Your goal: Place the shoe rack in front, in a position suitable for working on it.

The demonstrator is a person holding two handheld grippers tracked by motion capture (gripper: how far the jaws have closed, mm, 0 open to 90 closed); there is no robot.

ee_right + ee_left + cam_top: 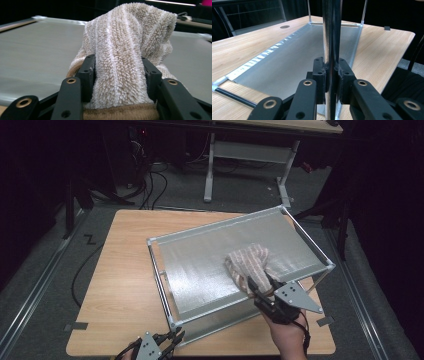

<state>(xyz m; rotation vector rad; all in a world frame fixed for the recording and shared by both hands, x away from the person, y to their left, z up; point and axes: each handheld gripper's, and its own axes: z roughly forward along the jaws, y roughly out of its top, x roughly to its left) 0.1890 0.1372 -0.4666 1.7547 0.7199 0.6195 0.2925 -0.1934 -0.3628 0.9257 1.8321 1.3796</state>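
Clamped on the near-left upright chrome post [331, 37] of the silver metal two-tier rack [200, 255], our left gripper [167, 342] sits at the wooden table's [120, 285] near edge. To the right, our right gripper [262, 287] pinches the beige striped terry towel [247, 262] on the rack's top shelf.
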